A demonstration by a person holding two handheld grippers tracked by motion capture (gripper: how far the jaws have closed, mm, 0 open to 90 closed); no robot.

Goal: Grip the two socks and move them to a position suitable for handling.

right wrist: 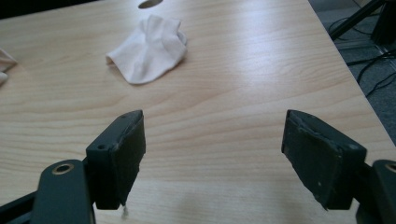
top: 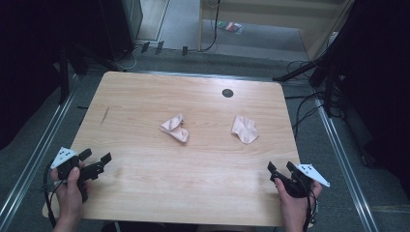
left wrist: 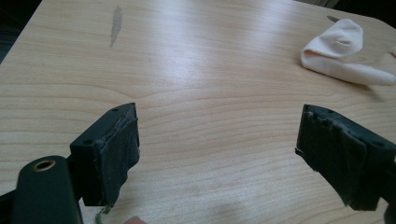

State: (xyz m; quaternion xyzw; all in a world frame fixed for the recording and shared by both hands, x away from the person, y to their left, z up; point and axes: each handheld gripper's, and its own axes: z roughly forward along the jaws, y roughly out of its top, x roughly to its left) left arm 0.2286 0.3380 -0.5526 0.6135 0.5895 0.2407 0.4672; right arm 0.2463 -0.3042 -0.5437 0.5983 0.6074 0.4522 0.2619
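- At the near left corner of the wooden table [top: 145, 193], the person's left hand [top: 70, 191] holds the left gripper [top: 96, 158] low over the wood. Its jaws stand wide apart with nothing between them, pointing toward the middle of the table.
- Looking along that gripper's own jaws, its padded fingers [left wrist: 116, 154] frame bare tabletop. The nearer sock lies well ahead of them, toward the upper right.
- A faint dark smudge [top: 105, 115] marks the wood on the left side, well beyond the left gripper.
- Near the table's centre lies a crumpled pale pink sock [top: 175, 128], folded over on itself and untouched by either gripper.
- To its right, apart from it, lies a second pale sock [top: 244, 128], bunched into a loose heap and also lying free.
- A small dark round hole [top: 227, 93] sits in the tabletop beyond the two socks, toward the far edge.
- At the near right corner, the person's right hand [top: 295, 205] holds the right gripper [top: 280, 166], jaws spread wide and empty.
- In the right gripper view the second sock rests well ahead of its fingers [right wrist: 123, 156], up and to the left, with clear wood between.
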